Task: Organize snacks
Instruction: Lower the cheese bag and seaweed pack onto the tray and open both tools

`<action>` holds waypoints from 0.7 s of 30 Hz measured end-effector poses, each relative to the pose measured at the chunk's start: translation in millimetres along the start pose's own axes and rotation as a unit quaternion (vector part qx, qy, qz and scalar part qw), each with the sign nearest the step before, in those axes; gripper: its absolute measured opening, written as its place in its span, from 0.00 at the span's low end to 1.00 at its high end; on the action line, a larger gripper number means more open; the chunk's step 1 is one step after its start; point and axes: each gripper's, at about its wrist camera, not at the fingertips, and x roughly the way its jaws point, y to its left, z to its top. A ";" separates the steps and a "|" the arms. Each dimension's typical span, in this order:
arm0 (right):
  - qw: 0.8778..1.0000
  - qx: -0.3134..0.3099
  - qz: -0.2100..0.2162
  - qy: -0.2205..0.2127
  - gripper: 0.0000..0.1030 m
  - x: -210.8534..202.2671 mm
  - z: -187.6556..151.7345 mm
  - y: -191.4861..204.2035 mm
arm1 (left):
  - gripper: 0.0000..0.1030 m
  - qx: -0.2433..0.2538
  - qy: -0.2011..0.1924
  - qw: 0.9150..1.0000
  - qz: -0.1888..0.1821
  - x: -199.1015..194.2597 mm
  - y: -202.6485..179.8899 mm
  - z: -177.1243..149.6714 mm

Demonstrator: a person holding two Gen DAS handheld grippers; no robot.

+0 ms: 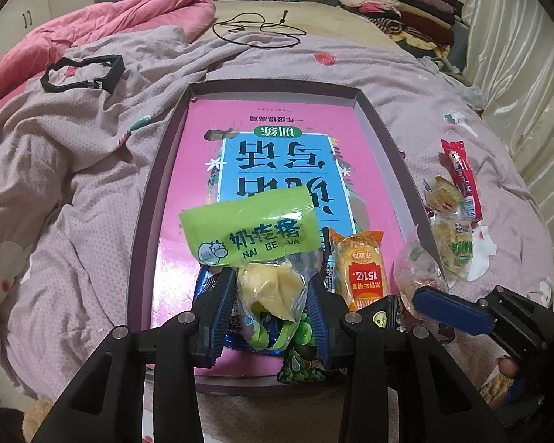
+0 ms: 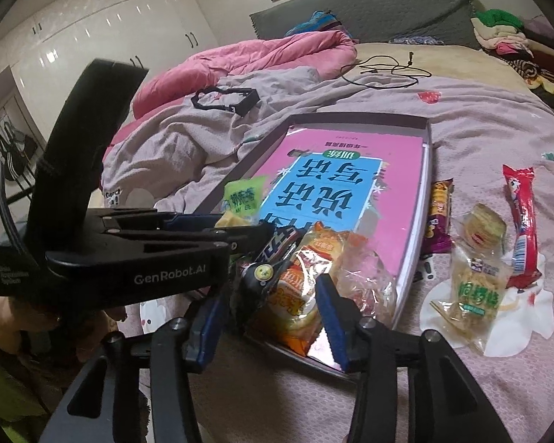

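- The right gripper (image 2: 269, 317) hovers over the near end of a shallow box lid (image 2: 426, 170) on the bed (image 2: 480, 118); its blue-padded jaws stand apart around an orange cake packet (image 2: 299, 288), not pressing it.
- A pink book (image 2: 351, 170) lines the lid.
- The left gripper (image 2: 236, 227) reaches in from the left, by a green snack bag (image 2: 242, 193).
- Beside the lid lie a purple packet (image 2: 439, 217), a red sausage stick (image 2: 522, 221) and a clear noodle packet (image 2: 476, 288).
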 end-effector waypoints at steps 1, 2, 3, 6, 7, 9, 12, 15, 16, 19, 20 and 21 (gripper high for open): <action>1.000 0.001 0.000 0.000 0.51 -0.2 0.4 -0.6 | 0.39 0.000 -0.001 1.000 0.001 -0.5 0.0 0.1; 1.000 0.003 0.000 -0.003 0.52 -1.6 0.5 -1.2 | 0.39 0.001 -0.002 1.000 0.001 -1.0 -0.2 0.2; 1.000 0.004 0.000 -0.004 0.52 -2.3 0.1 -1.0 | 0.39 0.001 -0.002 1.000 0.002 -1.2 -0.2 0.3; 1.000 0.002 -0.004 -0.006 0.54 -4.1 -0.2 -0.7 | 0.39 0.000 -0.002 1.000 0.002 -1.6 -0.2 0.5; 1.000 0.002 -0.005 -0.007 0.54 -4.4 -0.2 -0.5 | 0.39 0.001 -0.003 1.000 0.003 -2.0 0.2 0.9; 1.000 0.002 -0.005 -0.008 0.54 -5.3 -0.7 -0.6 | 0.39 0.002 -0.004 1.000 0.003 -3.3 0.1 1.5; 1.000 0.005 -0.006 -0.012 0.55 -7.2 -0.9 -1.0 | 0.41 0.002 -0.007 1.000 0.004 -5.8 0.5 2.5; 1.000 0.009 -0.007 -0.016 0.56 -8.9 -0.8 -2.3 | 0.46 -0.002 -0.009 1.000 0.005 -7.6 2.2 3.4; 1.000 0.010 -0.007 -0.017 0.57 -9.3 -0.6 -2.9 | 0.47 -0.003 -0.009 1.000 0.004 -8.1 3.0 3.7; 1.000 0.014 -0.009 -0.021 0.58 -11.1 -0.7 -4.0 | 0.51 -0.007 -0.009 1.000 0.004 -9.8 5.5 4.5; 1.000 0.014 -0.010 -0.022 0.59 -11.2 -0.4 -4.3 | 0.53 -0.008 -0.010 1.000 0.004 -11.0 6.6 4.9; 1.000 0.017 -0.010 -0.024 0.59 -12.4 -0.5 -5.3 | 0.55 -0.010 -0.011 1.000 0.004 -12.2 7.6 5.4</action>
